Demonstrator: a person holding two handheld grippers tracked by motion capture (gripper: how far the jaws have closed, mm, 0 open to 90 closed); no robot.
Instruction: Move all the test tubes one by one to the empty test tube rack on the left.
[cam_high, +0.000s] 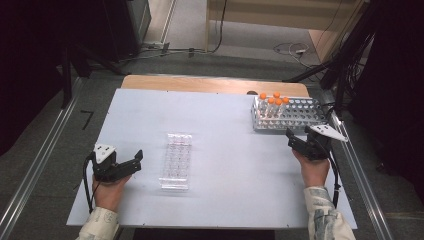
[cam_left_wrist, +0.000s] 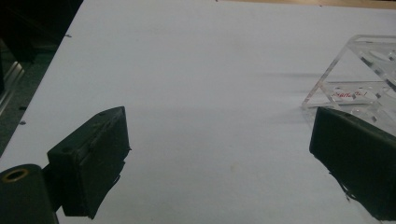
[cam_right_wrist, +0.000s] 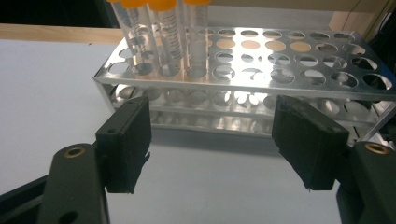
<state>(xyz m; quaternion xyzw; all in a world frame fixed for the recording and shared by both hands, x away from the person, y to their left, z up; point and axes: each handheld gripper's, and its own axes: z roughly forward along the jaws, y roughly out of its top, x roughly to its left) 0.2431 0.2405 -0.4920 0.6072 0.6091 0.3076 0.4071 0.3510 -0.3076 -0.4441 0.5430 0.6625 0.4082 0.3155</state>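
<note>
Count on the surface (cam_high: 220, 150): one metal tube rack (cam_high: 287, 114); five orange-capped tubes (cam_high: 274, 101) standing in it, at its left end; one clear plastic rack (cam_high: 177, 160), lying flat at centre. Two grippers: the left gripper (cam_high: 136, 161) and the right gripper (cam_high: 292, 138), each held in one hand

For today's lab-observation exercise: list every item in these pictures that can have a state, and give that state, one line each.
Left claw: open, empty, beside the clear rack.
Right claw: open, empty, facing the metal rack.
Silver perforated metal tube rack: upright, mostly empty holes.
Orange-capped clear plastic tubes: capped, standing upright at the rack's left end.
Clear acrylic tube rack: flat on the table, empty.
</note>
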